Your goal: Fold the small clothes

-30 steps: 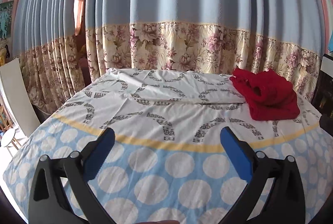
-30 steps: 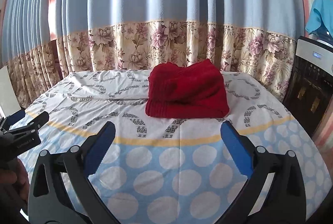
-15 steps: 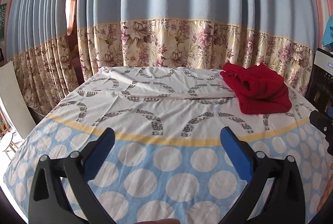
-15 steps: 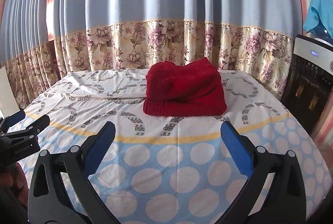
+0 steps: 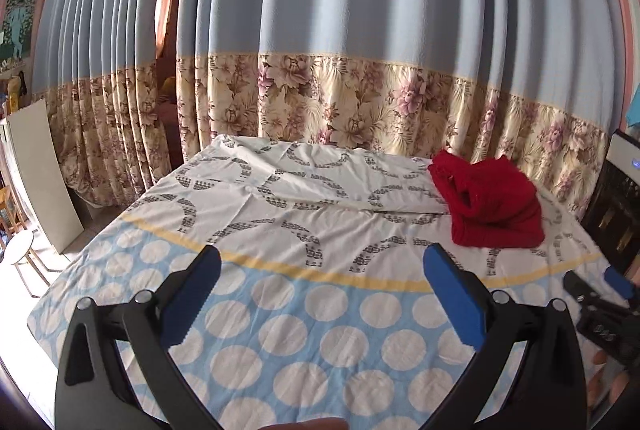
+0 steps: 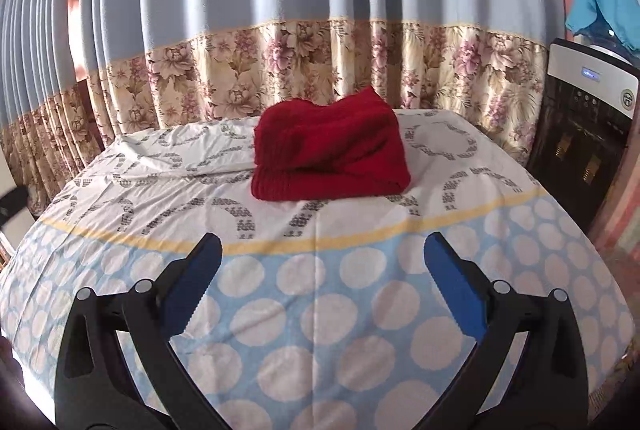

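Left wrist: we hold the left gripper point(image 5: 320, 290) spread wide and empty over the bedsheet point(image 5: 280, 310), folded red garment point(image 5: 492, 206) far right; right wrist: our right gripper point(image 6: 322, 288) gapes empty, garment point(image 6: 328, 150) centred beyond.

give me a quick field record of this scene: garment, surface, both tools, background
garment: red knitted garment, folded in a bundle, lying untouched
surface: patterned sheet with blue polka-dot border
left tool: open, empty, short of the garment
right tool: open, empty, facing the garment
background: blue curtain with floral hem; black-and-white water dispenser at right
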